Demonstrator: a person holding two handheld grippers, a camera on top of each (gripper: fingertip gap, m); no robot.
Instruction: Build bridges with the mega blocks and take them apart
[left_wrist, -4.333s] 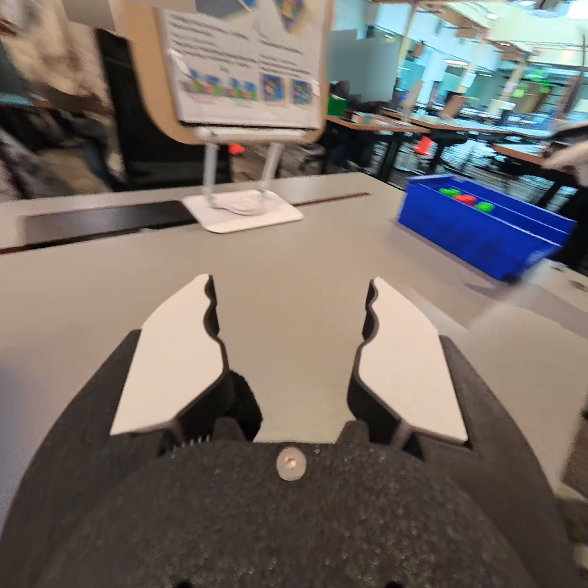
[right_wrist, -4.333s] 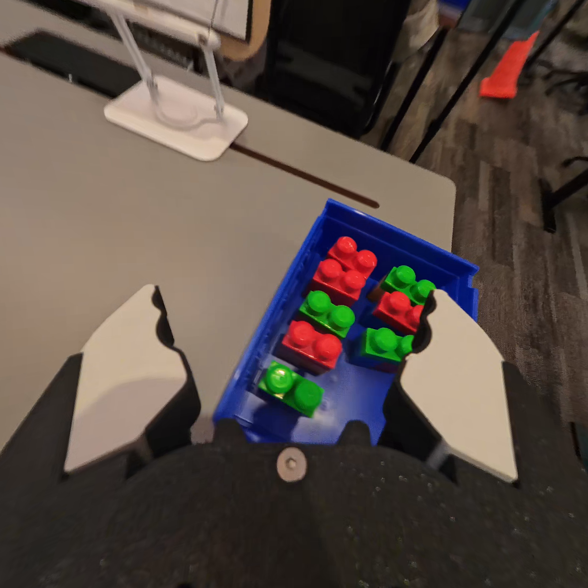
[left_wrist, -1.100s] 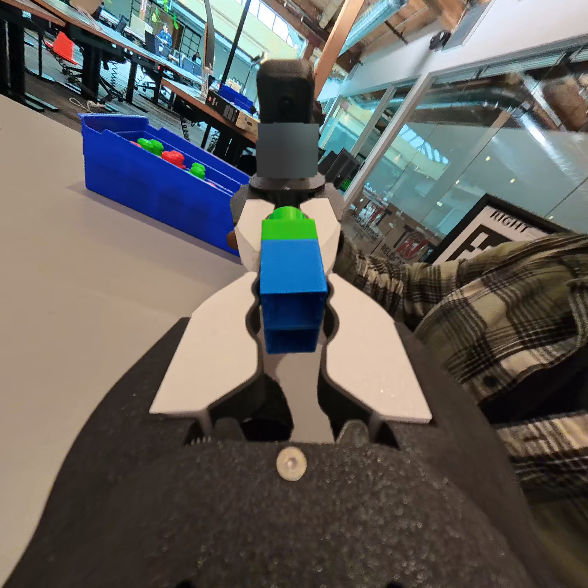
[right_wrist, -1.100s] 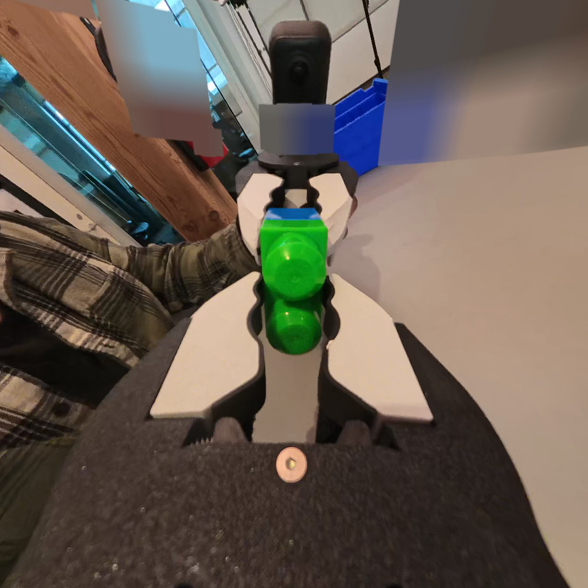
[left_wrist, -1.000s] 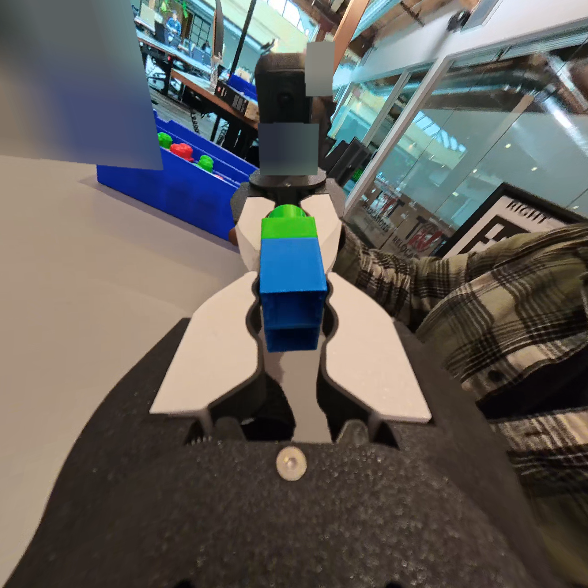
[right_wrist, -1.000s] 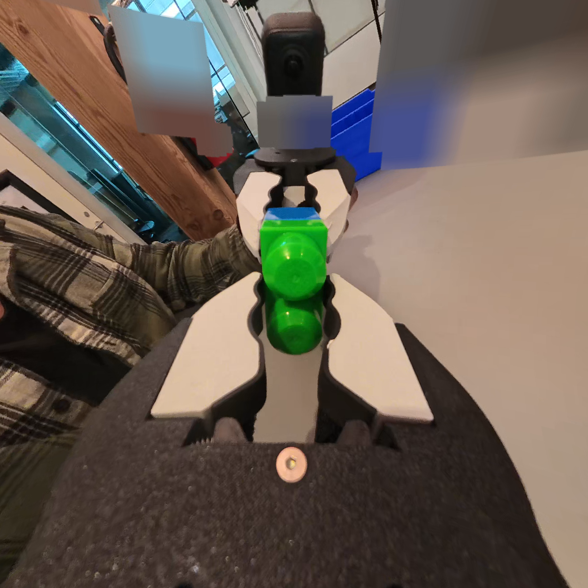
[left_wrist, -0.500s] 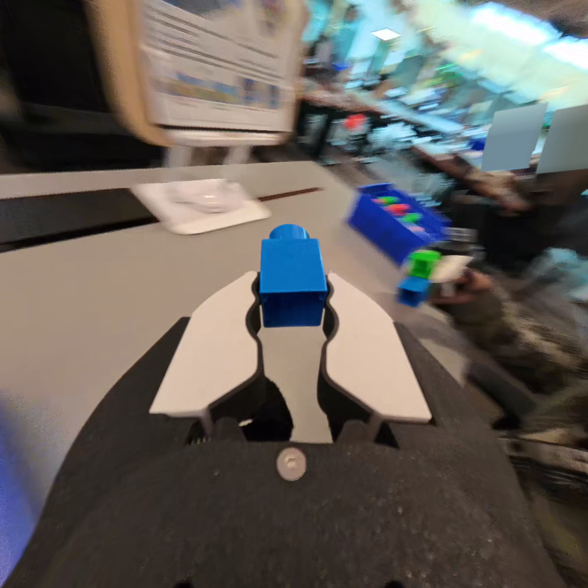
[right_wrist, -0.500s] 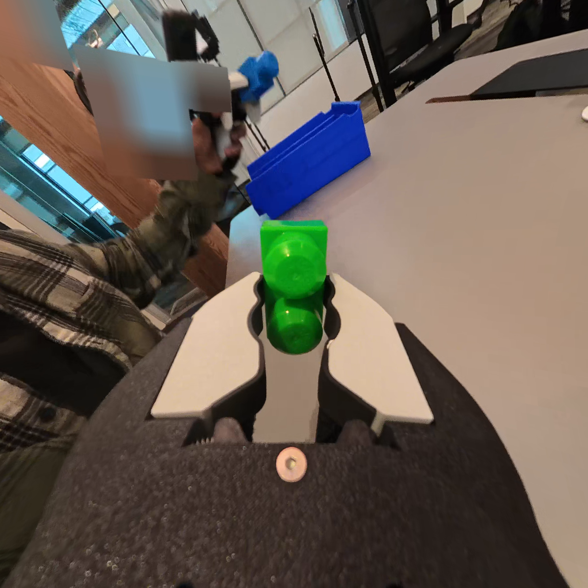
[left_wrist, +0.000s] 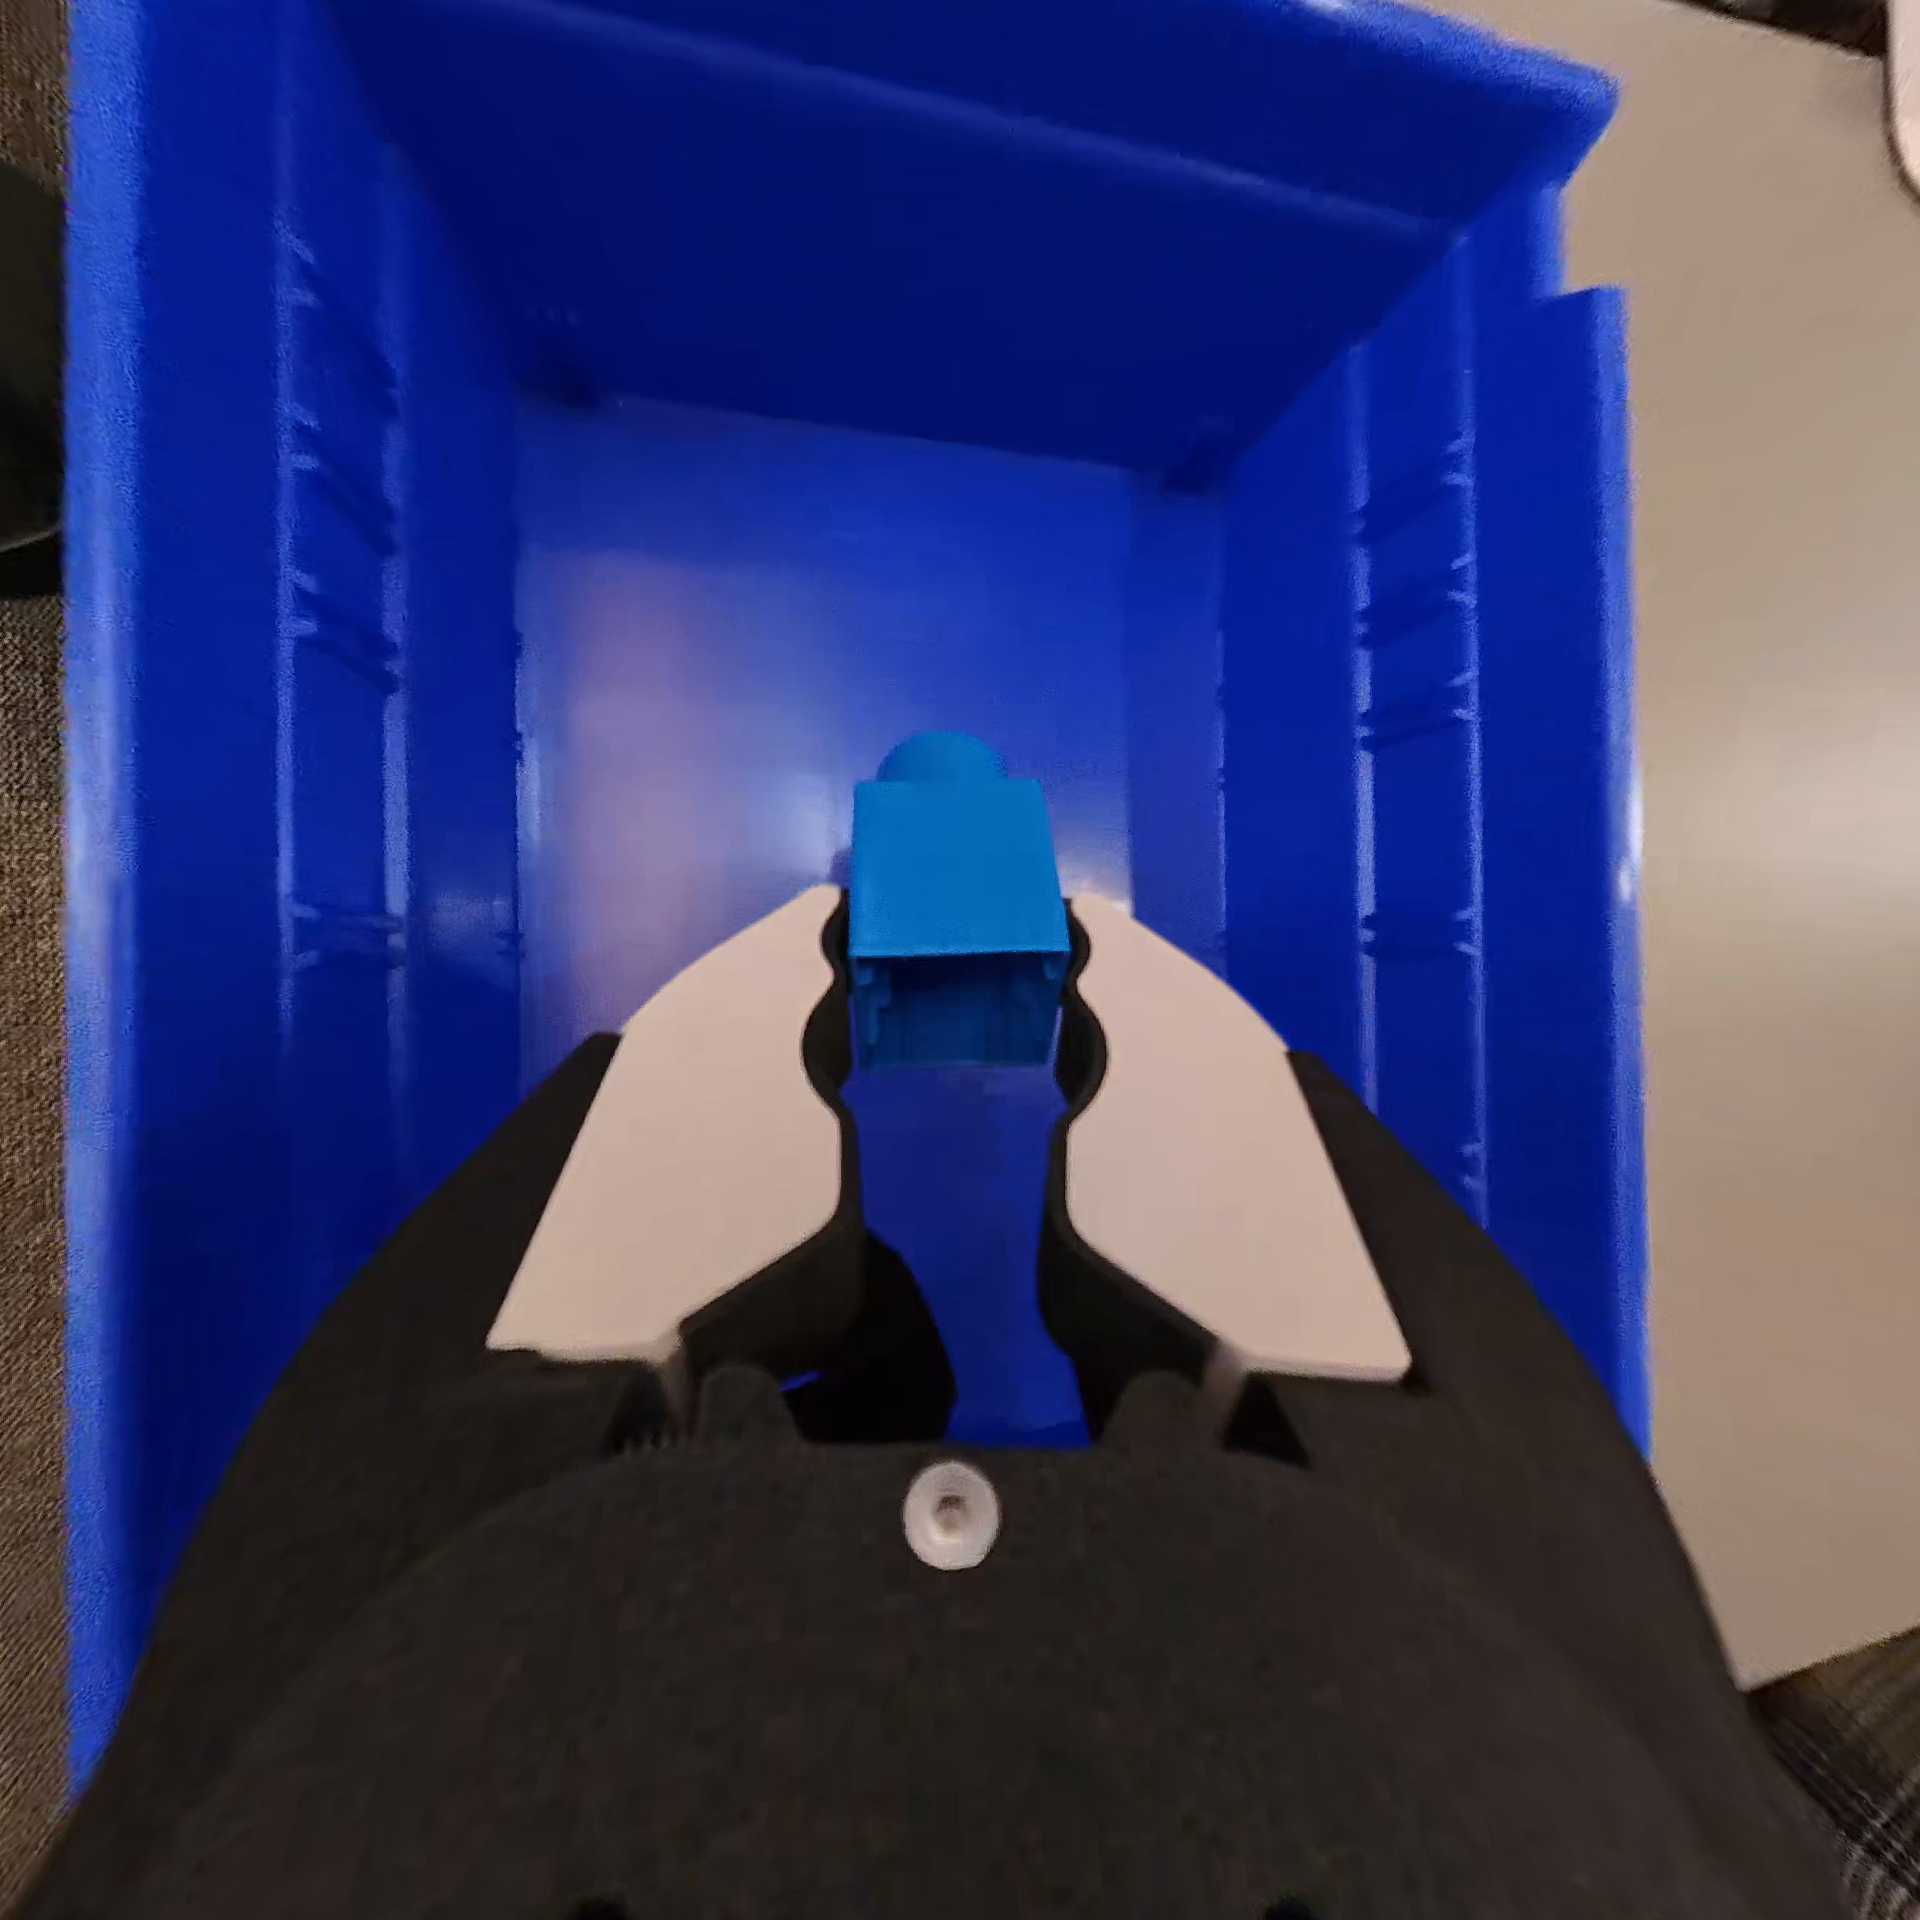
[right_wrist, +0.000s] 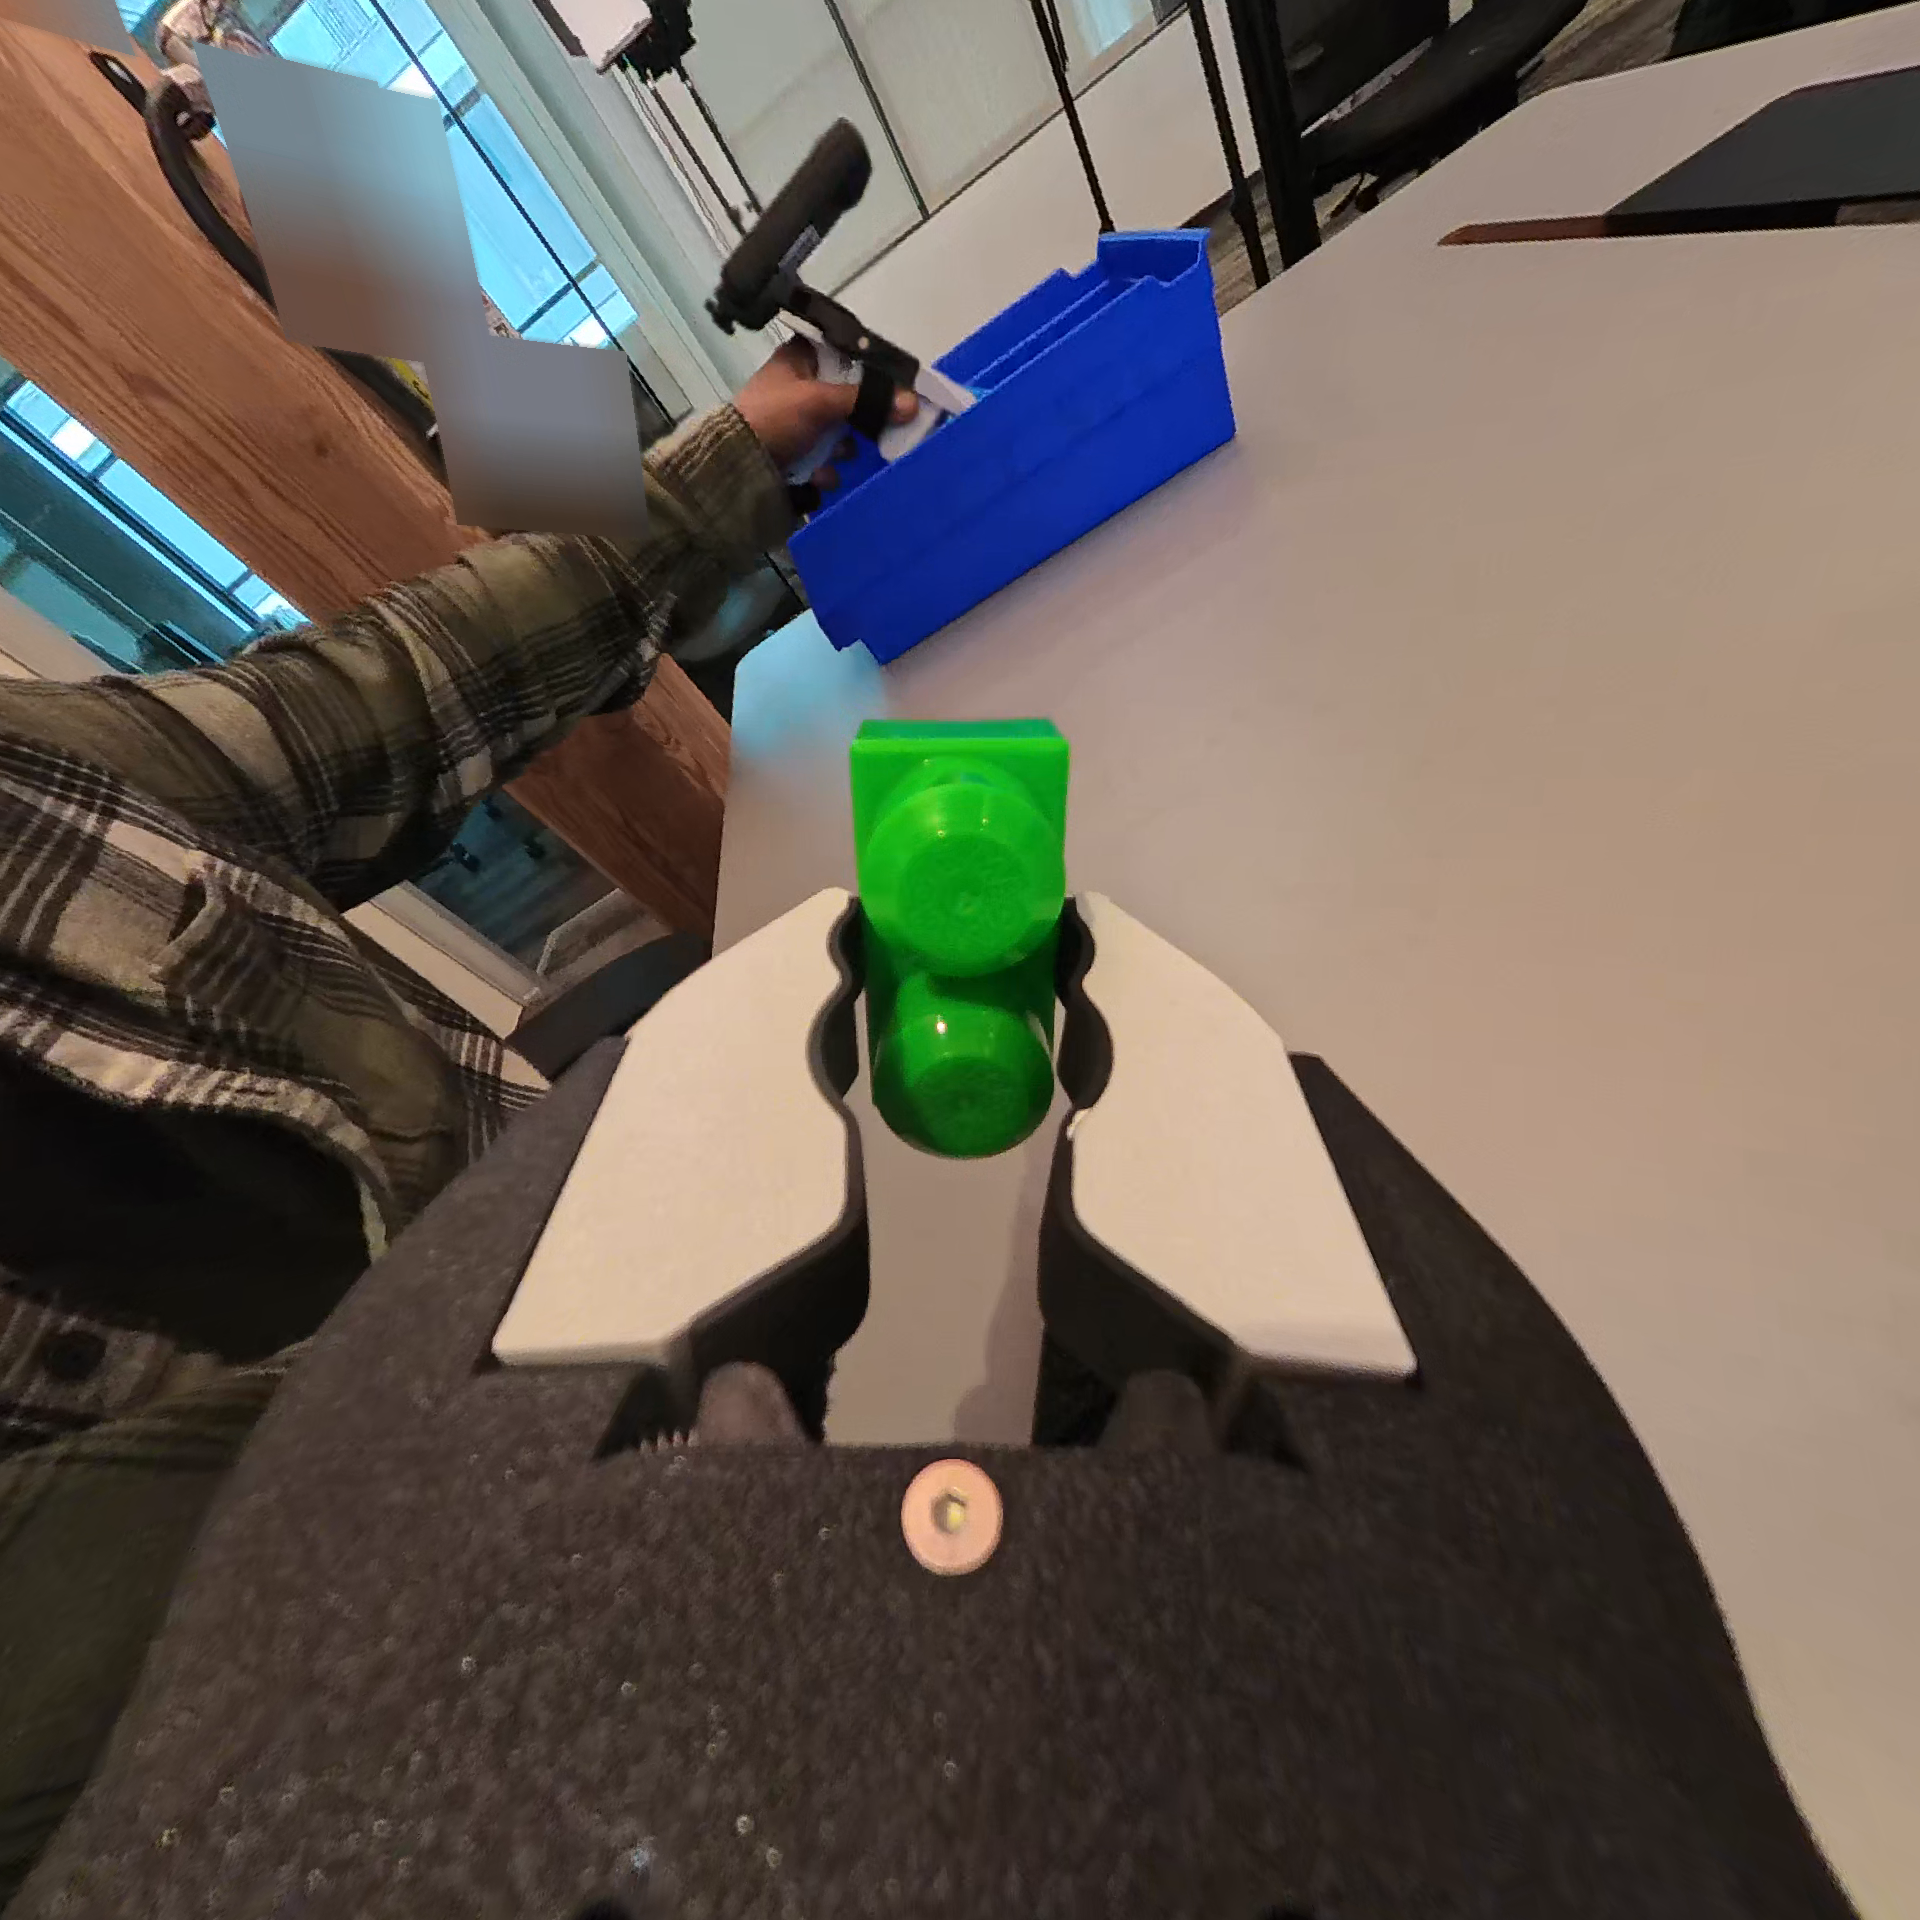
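Note:
My left gripper (left_wrist: 956, 914) is shut on a blue block (left_wrist: 954, 894) with one stud, held over the inside of a blue bin (left_wrist: 312, 623); the bin floor below it shows no other blocks. My right gripper (right_wrist: 961, 914) is shut on a green block (right_wrist: 961, 831) with two studs facing the camera, held above the grey table (right_wrist: 1507, 779). The right wrist view also shows the blue bin (right_wrist: 1039, 468) at the table's far left edge, with the left gripper (right_wrist: 914, 410) dipped into it, held by a hand in a plaid sleeve.
The bin sits near the table's left edge (right_wrist: 727, 748); beyond it stands a wooden wall (right_wrist: 156, 343) and carpeted floor (left_wrist: 31, 935). A dark mat (right_wrist: 1766, 177) lies at the table's far right. My plaid-sleeved arm (right_wrist: 312, 727) crosses the left side.
The two blocks were pulled apart. My left gripper swung away with the blue block and now points down into the blue bin. My right gripper keeps the green block and has barely moved.

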